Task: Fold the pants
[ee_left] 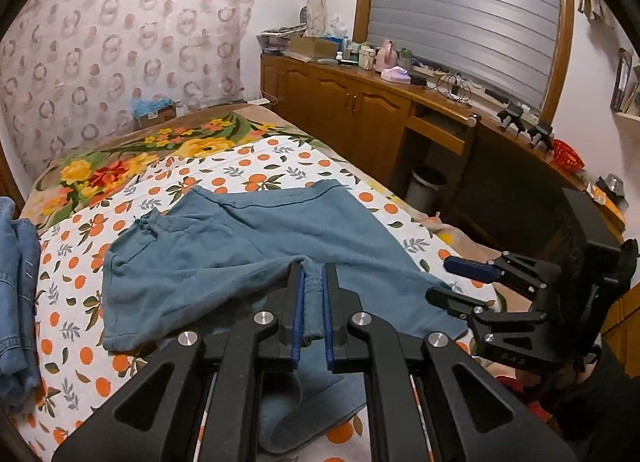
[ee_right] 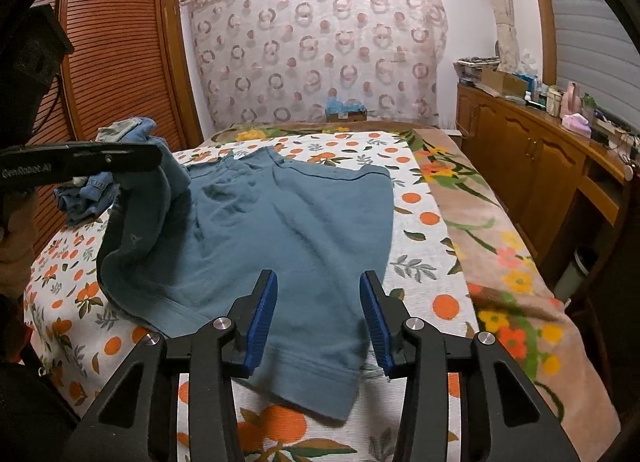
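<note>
Blue pants (ee_left: 240,242) lie spread on the orange-print sheet (ee_left: 80,354) of a bed. My left gripper (ee_left: 313,274) is shut on a bunched fold of the pants at their near edge, and cloth hangs below the pads. In the right wrist view the left gripper (ee_right: 156,159) holds that edge lifted at the pants' (ee_right: 300,213) left side. My right gripper (ee_right: 320,318) is open, its blue pads either side of the near leg hem, the cloth lying under the gap. From the left wrist view the right gripper (ee_left: 438,278) sits at the pants' right edge.
A pile of denim clothes (ee_right: 92,189) lies at the bed's left side. A floral blanket (ee_right: 500,242) covers the right side. A wooden cabinet (ee_left: 360,109) with clutter on top runs along the right, with a bin (ee_left: 426,185) under it. A louvred wardrobe (ee_right: 116,53) stands at the left.
</note>
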Demonstrator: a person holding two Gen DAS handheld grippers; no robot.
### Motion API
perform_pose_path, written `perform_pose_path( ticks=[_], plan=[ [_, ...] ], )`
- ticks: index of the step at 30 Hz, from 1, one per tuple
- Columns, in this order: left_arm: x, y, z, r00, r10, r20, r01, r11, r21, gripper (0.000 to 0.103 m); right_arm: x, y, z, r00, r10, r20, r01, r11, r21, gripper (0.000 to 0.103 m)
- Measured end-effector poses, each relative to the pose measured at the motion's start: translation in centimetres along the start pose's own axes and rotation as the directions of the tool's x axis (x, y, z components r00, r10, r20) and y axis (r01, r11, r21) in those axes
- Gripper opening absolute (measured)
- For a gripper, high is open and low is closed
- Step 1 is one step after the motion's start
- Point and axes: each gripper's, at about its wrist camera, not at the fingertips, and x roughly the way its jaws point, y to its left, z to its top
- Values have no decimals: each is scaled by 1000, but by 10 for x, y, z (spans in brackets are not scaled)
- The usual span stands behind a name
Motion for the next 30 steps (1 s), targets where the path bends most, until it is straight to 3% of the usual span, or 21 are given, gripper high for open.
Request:
perform_pose_path(
  ticks=[2,4,6,11,16,18,22,30],
  plan=[
    [0,2,-2,1000,12,-2,-12,1000,-8,11,1,0,0,1000,-1,0,1,1000,3,45],
    [-1,4,-3,999,33,3,-33,999,-6,20,2,0,0,1000,1,-2,-1,1000,5,45],
    [-5,6,-6,999,47,14,-47,999,-8,43,3,2,1,1000,4,-4,-4,1000,6,45],
    [-22,20,-16,993,103,59,-103,995,-16,75,8,9,8,1000,27,-2,-27,1000,-1,45],
    [-23,45,-30,988,150,43,-147,988,-55,77,15,22,15,998,64,-2,-64,998,-21,44],
    [-23,55,-39,984,176,35,-173,982,-69,77,17,26,17,997,78,-4,-78,996,-34,38],
    [-21,65,-53,983,183,15,-181,979,-91,77,28,35,19,994,107,-19,-108,993,-55,31],
    [-12,75,-79,980,194,-41,-197,974,-110,77,53,42,17,987,143,-78,-147,987,-61,31]
  ],
)
